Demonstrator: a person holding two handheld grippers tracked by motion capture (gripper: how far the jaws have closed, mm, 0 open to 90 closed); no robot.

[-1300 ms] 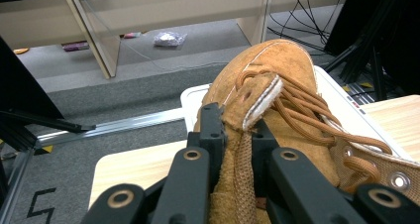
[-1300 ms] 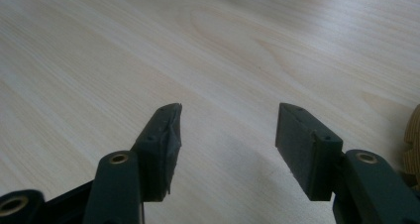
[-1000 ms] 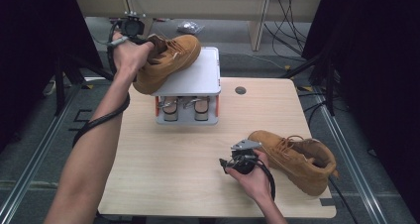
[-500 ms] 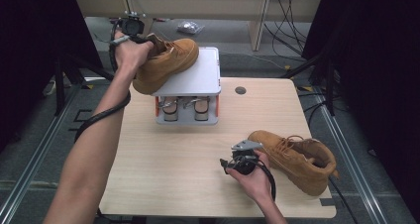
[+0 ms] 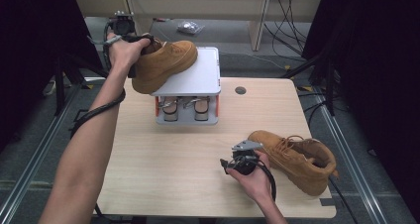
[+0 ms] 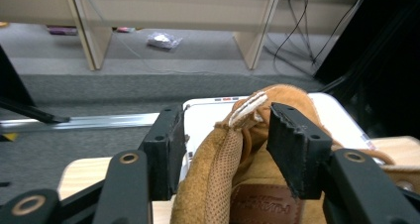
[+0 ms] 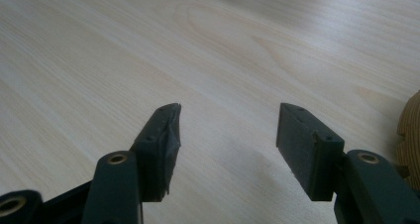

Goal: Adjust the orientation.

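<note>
A tan lace-up boot (image 5: 166,63) lies on the white top of a small shoe rack (image 5: 200,78), its heel overhanging the rack's left edge. My left gripper (image 5: 138,48) is at that heel. In the left gripper view the heel collar and pull loop (image 6: 233,135) stand between the jaws of the left gripper (image 6: 225,130), with a gap on each side. These jaws have just been opening. A second tan boot (image 5: 297,157) lies on the table at the right. Just to its left my right gripper (image 5: 227,164) is open over bare wood (image 7: 228,130).
The rack's lower shelf holds a pair of shoes (image 5: 185,107). The wooden table (image 5: 148,159) has a round cable hole (image 5: 240,90) behind the rack. Black frame rails run along both sides. Past the far edge are a grey floor, cables and wooden furniture legs.
The left jaws have opened off the boot's heel, and the left hand has shifted slightly. The boot lies on the rack top. The right hand has stayed still.
</note>
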